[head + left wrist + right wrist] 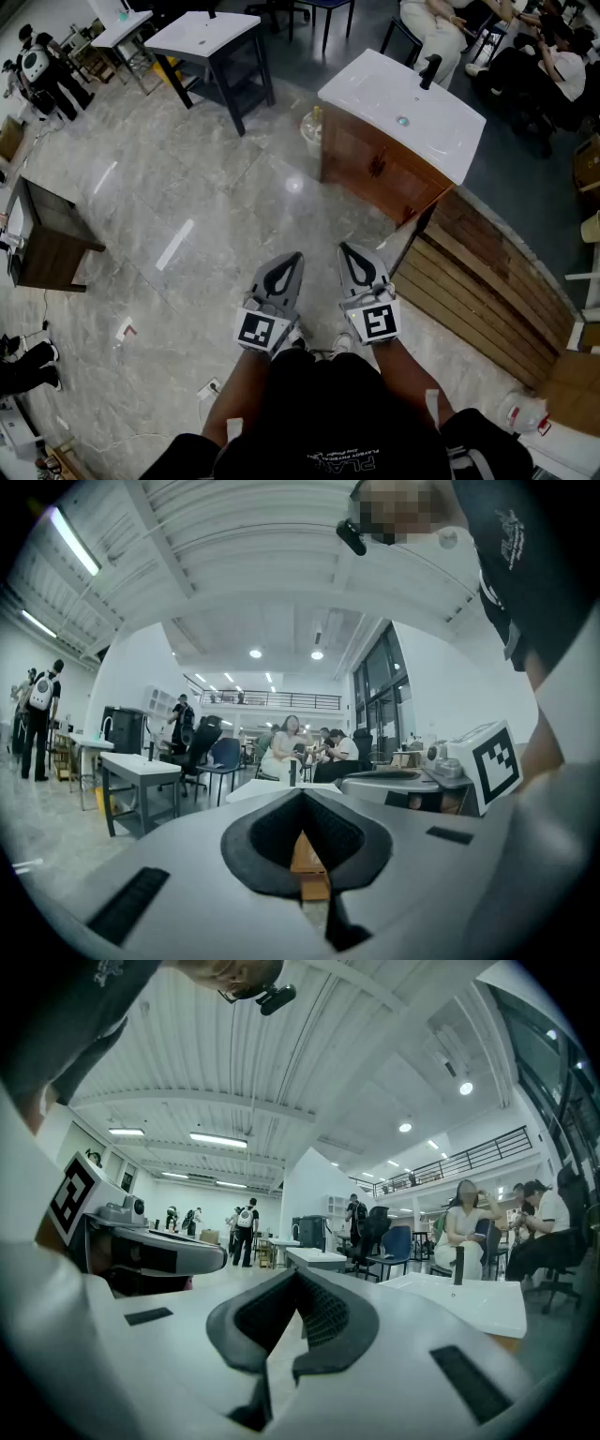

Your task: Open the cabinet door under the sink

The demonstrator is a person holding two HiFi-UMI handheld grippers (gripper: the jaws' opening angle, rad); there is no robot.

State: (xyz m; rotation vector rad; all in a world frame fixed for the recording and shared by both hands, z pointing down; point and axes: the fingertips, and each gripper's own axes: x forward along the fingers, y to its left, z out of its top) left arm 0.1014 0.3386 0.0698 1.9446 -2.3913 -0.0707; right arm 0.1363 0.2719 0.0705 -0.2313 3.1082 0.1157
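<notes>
The sink unit stands ahead and to the right: a white basin top [403, 98] with a black faucet [429, 70] on a wooden cabinet [361, 155], whose door carries a dark handle [377, 166]. Both grippers are held level, side by side, well short of it. My left gripper [294, 256] is shut and empty, and in its own view the left gripper [302, 797] shows a strip of the cabinet wood [307, 860] through the hole behind its tips. My right gripper [345, 247] is shut too, holding nothing. In its own view the right gripper [295, 1274] has the basin [459, 1302] off to its right.
A slatted wooden panel [487, 281] lies on the floor right of the grippers, reaching the cabinet's corner. A pale bin [311, 131] stands at the cabinet's left. A second white-topped table [211, 42] is at the back, a dark side table [52, 234] far left. People sit behind the sink [441, 23].
</notes>
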